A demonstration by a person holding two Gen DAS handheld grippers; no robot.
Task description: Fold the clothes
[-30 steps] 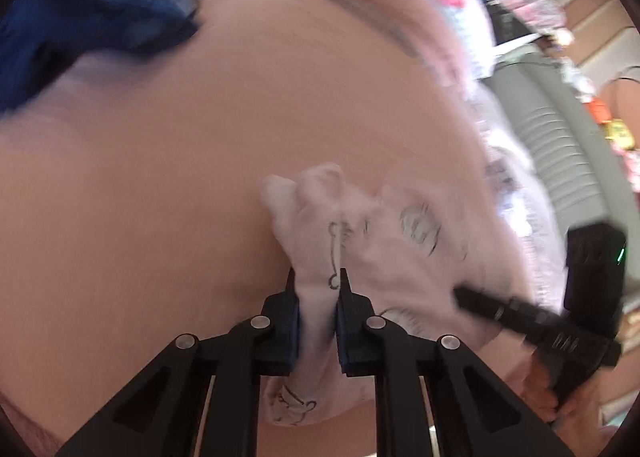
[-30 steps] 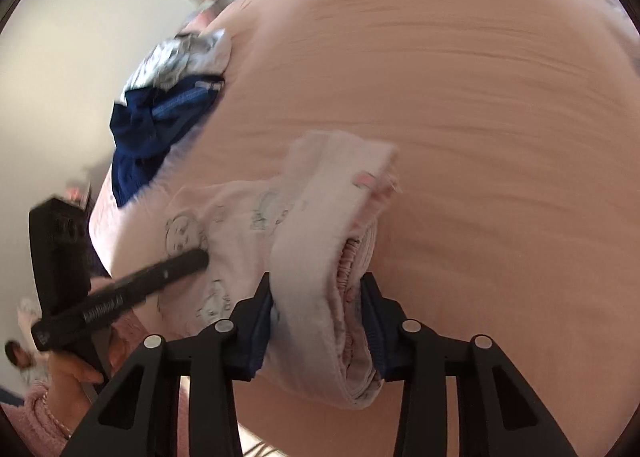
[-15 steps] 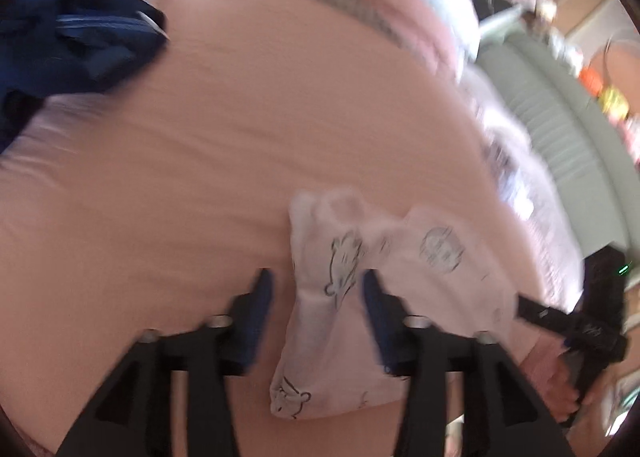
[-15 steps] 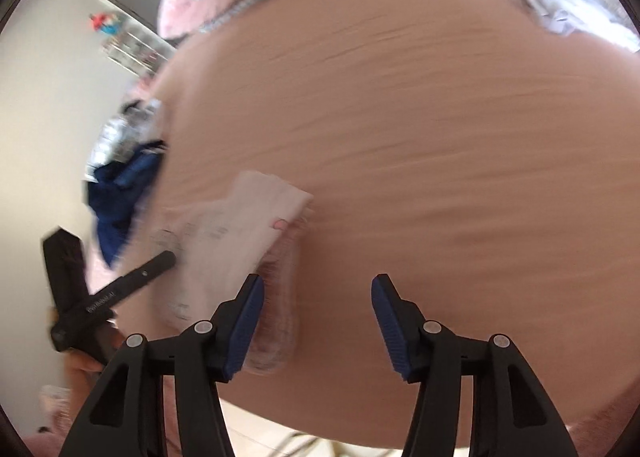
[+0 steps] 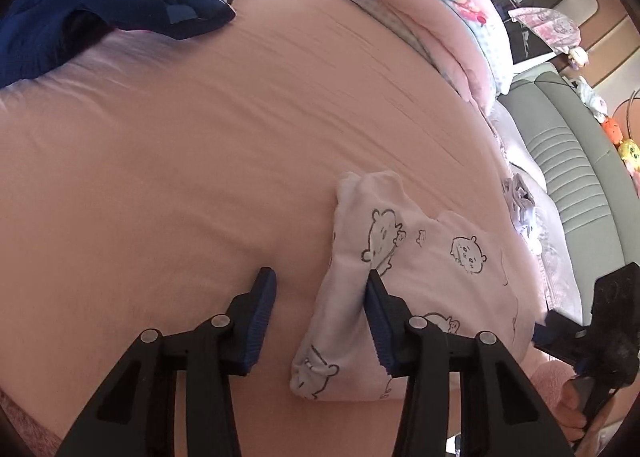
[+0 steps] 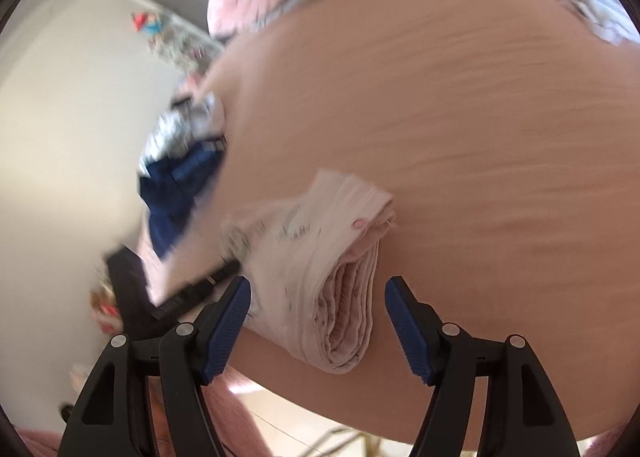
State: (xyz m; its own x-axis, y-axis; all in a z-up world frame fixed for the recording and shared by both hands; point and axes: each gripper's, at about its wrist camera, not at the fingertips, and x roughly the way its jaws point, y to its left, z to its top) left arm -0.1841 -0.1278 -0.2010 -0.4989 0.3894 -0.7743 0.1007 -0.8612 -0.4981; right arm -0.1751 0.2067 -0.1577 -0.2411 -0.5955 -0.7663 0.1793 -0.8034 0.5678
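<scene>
Garment: pale pink bear-print cotton piece (image 5: 420, 289), folded thick, lying at near edge of pink bed sheet (image 5: 200, 177) | handling: light, soft, layers slide apart | hold: stacked fold edge (image 6: 348, 321) | fingers: left gripper (image 5: 320, 321) wide, right gripper (image 6: 318, 331) wide, both empty

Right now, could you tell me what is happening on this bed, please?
A person with a gripper in each hand is folding clothes on a pink bed. The pale bear-print garment lies folded near the edge. The left gripper and right gripper are both open, holding nothing. A dark blue pile waits at the far side.
</scene>
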